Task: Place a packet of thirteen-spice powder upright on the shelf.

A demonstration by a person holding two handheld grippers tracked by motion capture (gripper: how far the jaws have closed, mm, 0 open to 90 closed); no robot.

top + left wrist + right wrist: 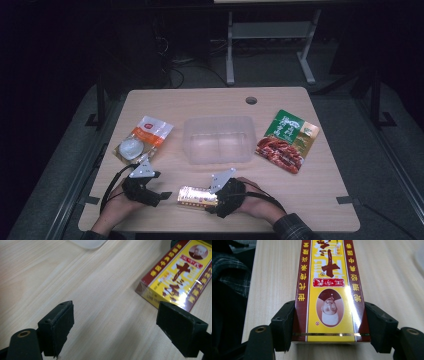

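Observation:
A long yellow and dark red box [196, 197] with printed characters lies flat near the table's front edge. My right gripper [212, 199] holds its right end. In the right gripper view the two black pads press against the long sides of the box [329, 277], so my right gripper [329, 325] is shut on it. My left gripper [164, 196] sits just left of the box. In the left gripper view it [115, 322] stands open over bare wood, with the box [175, 277] ahead and to the right, clear of both pads.
A clear plastic container [217, 140] sits mid-table, its corner [87, 243] at the top of the left gripper view. An orange and white pouch [144, 139] lies at the left, a green and red pouch [288, 141] at the right. A cable hole [251, 100] marks the far edge.

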